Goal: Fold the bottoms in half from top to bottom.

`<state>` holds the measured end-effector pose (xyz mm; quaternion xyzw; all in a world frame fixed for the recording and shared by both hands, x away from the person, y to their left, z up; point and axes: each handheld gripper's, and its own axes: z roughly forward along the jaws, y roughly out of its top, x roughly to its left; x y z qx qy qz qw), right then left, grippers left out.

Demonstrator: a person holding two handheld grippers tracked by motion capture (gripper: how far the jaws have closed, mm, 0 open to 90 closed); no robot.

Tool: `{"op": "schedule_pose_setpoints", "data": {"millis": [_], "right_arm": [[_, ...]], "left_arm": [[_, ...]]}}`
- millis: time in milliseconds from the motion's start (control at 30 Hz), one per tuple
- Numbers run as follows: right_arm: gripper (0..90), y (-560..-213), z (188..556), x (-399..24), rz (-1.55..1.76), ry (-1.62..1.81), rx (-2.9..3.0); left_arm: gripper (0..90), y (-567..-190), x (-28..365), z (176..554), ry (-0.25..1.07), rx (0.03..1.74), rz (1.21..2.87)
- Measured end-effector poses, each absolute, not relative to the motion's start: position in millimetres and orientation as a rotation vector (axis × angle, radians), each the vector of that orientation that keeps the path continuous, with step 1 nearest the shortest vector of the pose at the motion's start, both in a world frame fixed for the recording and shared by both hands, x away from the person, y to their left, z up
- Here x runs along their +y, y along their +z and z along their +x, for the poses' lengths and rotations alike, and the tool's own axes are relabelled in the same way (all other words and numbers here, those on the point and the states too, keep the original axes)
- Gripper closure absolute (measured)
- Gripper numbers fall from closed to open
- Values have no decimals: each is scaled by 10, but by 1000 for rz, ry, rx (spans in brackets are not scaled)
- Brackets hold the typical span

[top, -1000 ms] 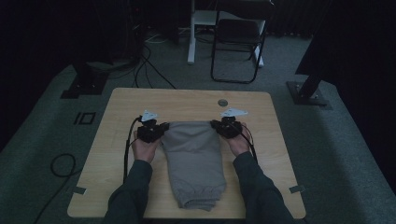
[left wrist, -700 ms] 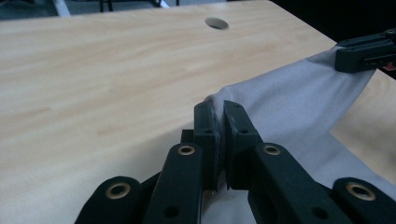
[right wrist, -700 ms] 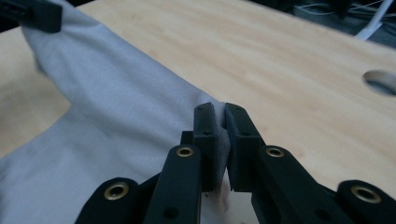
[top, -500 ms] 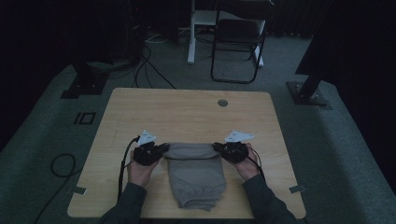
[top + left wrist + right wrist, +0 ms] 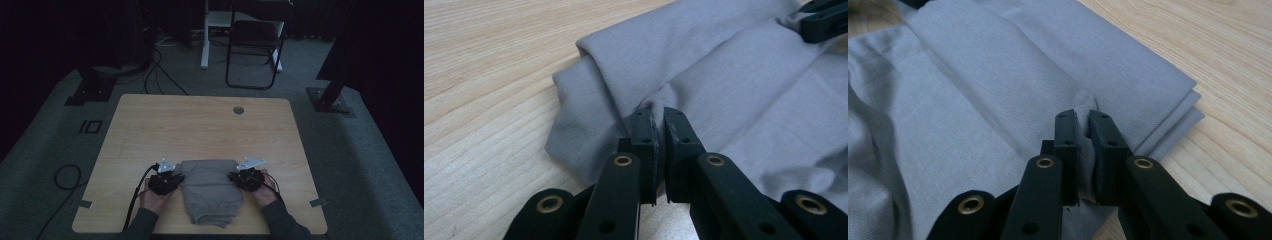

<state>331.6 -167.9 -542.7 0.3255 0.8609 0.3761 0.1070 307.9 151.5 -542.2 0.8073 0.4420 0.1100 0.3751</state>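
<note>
So the grey garment [image 5: 210, 190] is lying folded near the front edge of the bench [image 5: 200, 125], closest to the person, with the left gripper [image 5: 172, 178] on its left side and the right gripper [image 5: 239, 177] on its right side. Both sets of fingers are pinched tight on cloth: in the left gripper view the fingers [image 5: 644, 137] have a little ridge of fabric bunched between them, and in the right gripper view the fingers [image 5: 1068, 135] are clamped on a fold near the stacked edge. The stuff looks like a soft matte knit, jersey or sweat fabric, smooth with loose creases, and the near end seems gathered like an elastic hem. My guess is it's light and totally floppy, so it'll sag and drape wherever it isn't held, and the layers can slide over each other. Best bet is grabbing the two side edges at matching spots, through all layers, so the fold stays square. The bench is pale wood grain, fairly slick, so the cloth should drag easily.
</note>
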Motion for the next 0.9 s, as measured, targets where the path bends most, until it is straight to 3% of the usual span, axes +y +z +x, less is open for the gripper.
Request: {"op": "schedule_pose_setpoints", "data": {"millis": [467,900], "right_arm": [[837,-5450,3409,-1666,965,1098,2498],[833,-5476,3810,-1635,1015,1094,2420]], "left_arm": [[849,-5460,1503,3226,326,1144,2042],[848,-5476,1464,3669,407,1200,2003]]}}
